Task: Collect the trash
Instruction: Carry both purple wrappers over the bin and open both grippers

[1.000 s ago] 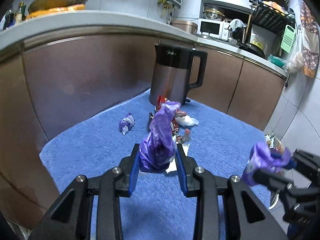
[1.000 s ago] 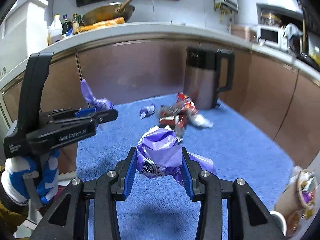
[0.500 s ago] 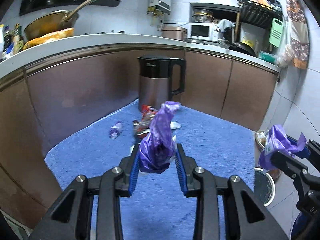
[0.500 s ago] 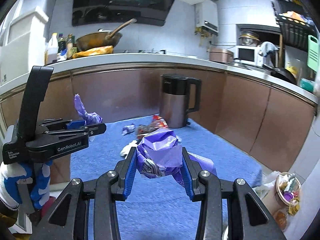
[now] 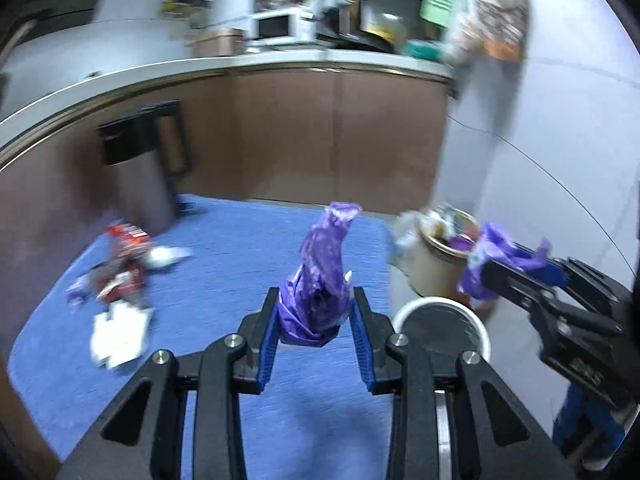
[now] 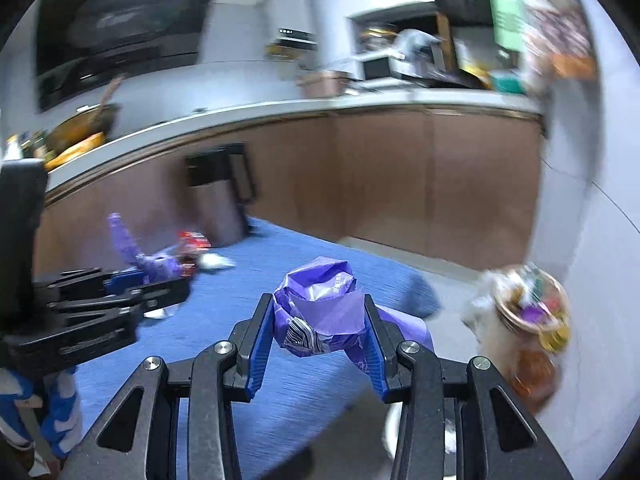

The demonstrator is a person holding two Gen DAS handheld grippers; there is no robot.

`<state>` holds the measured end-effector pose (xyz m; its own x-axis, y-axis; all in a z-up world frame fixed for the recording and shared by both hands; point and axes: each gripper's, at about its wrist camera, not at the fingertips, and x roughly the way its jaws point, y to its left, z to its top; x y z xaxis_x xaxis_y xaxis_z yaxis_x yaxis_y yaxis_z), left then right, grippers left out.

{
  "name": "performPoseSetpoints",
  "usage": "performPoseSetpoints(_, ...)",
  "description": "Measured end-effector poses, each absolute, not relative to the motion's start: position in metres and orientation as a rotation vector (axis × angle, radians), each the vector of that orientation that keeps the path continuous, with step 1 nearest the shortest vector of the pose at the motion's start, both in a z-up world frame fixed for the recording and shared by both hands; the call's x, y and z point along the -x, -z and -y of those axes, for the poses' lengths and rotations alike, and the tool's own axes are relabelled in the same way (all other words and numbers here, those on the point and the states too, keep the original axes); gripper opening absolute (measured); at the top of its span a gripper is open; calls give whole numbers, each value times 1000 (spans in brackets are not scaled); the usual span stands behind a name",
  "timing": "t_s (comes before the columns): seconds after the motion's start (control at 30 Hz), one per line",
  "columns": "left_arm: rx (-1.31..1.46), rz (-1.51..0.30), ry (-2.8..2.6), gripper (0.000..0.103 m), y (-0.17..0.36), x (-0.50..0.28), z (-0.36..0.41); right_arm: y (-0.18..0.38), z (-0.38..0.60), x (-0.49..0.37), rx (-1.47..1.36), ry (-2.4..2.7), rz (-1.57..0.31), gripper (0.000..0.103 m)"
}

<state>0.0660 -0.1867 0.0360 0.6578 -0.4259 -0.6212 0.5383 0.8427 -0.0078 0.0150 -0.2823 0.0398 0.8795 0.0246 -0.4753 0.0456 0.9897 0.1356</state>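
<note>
Left gripper (image 5: pixel 314 322) clenched on tall purple wrapper (image 5: pixel 320 276), right gripper (image 6: pixel 318 334) on crumpled purple wrapper (image 6: pixel 320 304); carried, probably, toward full bin (image 6: pixel 528 308) beyond blue mat's (image 6: pixel 256 264) right edge.

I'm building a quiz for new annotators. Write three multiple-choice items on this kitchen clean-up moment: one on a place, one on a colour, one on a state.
1. Where does the loose red wrapper litter lie?
A on the blue mat
B on the counter
C in the bin

2. What colour is the crumpled plastic wrapper in the left gripper?
A green
B purple
C yellow

3. The round beige trash bin is:
A empty
B lidded
C holding trash

Key: 1 A, it rests on the blue mat; 2 B, it is purple throughout; 3 C, coloured scraps show inside its rim.
</note>
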Motion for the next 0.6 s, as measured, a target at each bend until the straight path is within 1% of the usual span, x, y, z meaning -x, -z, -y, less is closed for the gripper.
performPoseSetpoints(0.17,-279,-724,696,32,-3,-69,268,5,358,-10,-268,138,-590,39)
performPoseSetpoints(0.33,-304,-829,800,32,38,-80,338,68,423,-13,-412,223,-704,39)
performPoseSetpoints(0.47,-296,-903,855,34,68,-90,384,100,454,-17,-483,249,-751,45)
performPoseSetpoints(0.5,-289,-916,862,35,72,-92,388,107,460,-18,-482,268,-766,45)
performPoseSetpoints(0.57,-275,-942,882,40,82,-97,403,117,470,-18,-490,305,-789,50)
performPoseSetpoints(0.6,-270,-946,882,46,86,-99,404,120,475,-15,-498,318,-793,51)
